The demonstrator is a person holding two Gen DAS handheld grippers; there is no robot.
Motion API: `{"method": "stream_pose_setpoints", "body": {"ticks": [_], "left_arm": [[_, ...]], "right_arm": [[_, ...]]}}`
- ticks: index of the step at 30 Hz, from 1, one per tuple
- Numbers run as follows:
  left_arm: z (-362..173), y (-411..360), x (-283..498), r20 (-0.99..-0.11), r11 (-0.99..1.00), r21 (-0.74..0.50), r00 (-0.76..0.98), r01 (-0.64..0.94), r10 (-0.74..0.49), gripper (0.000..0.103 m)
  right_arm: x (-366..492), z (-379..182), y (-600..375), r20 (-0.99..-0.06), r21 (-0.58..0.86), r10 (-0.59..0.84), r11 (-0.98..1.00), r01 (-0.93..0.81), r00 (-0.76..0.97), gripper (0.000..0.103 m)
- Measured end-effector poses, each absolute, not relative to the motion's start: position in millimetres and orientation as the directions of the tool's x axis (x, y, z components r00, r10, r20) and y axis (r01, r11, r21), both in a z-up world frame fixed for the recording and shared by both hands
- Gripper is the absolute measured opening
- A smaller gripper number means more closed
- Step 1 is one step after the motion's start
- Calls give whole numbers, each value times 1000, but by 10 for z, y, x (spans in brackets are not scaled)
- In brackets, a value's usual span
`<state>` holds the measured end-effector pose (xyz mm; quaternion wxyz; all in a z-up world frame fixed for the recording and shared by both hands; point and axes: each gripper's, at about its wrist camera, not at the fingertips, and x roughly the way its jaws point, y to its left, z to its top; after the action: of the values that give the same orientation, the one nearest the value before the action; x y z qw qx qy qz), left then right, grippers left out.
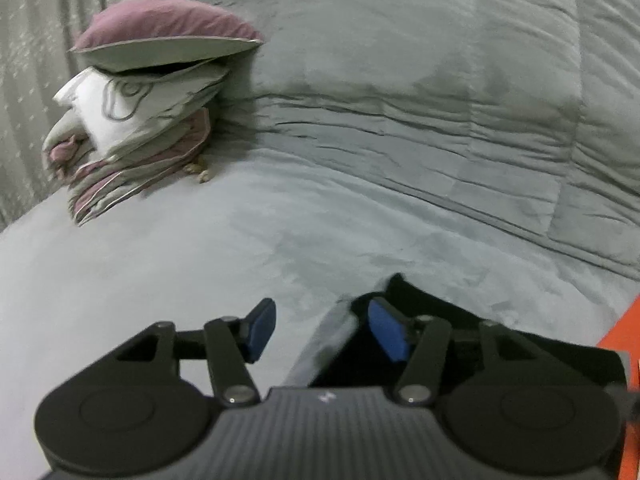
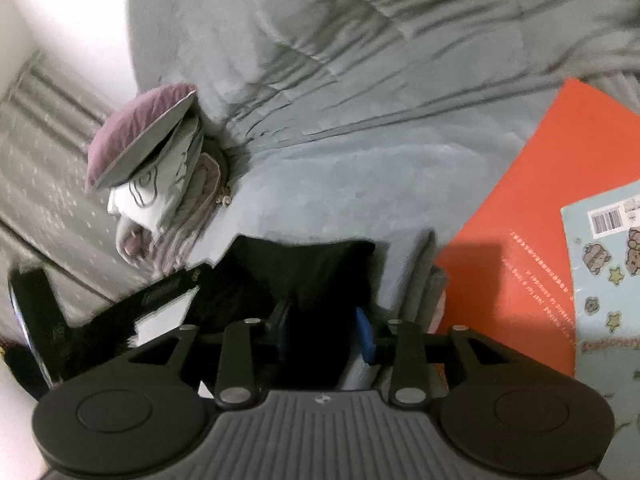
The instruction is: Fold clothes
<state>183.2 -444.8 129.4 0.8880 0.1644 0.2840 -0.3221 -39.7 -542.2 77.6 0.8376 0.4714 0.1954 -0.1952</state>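
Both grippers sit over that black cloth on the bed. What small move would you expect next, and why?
Probably a small lift away from the black cloth. The left hand-held gripper is open, its pads apart, with only the cloth's edge near one pad. The right hand-held gripper also looks open over the dark cloth, though its grip is hard to read. The cloth lies flat on the bed, so this fold seems placed.
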Motion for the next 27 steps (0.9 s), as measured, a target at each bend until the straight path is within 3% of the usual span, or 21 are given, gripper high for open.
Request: {"method": "stream_pose_setpoints", "body": {"ticks": [6,9,10,12,16,20,27], "left_arm": [[1281,-4236,1520,-570,726,95,635,681,-521,53],[1243,-4232,1418,-561,702,51,602,710,-568,53],[1215,-4252,1427,-566,699,42,593,714,-572,53],[1152,-4285,1463,-576,696,18,577,718,-579,53],[993,-4274,1628,-598,730,-43,568,683,-566,52],[831,-4228,1737,-613,761,-66,576,645,-541,55],[774,-4222,1848,-623,778,-106,568,620,-537,55]], "right_arm": [[-563,950,-5624,-487,644,-277,527,555,828,47],[-557,1081,-5505,-404,600,-265,646,472,876,41],[-531,1135,-5417,-375,562,-255,702,437,891,34],[-431,1231,-5178,-337,436,-241,817,377,910,31],[-154,1201,-4715,-397,164,-239,931,325,886,29],[40,976,-4736,-548,194,-178,923,331,818,27],[102,899,-4756,-589,187,-143,934,305,796,26]]}}
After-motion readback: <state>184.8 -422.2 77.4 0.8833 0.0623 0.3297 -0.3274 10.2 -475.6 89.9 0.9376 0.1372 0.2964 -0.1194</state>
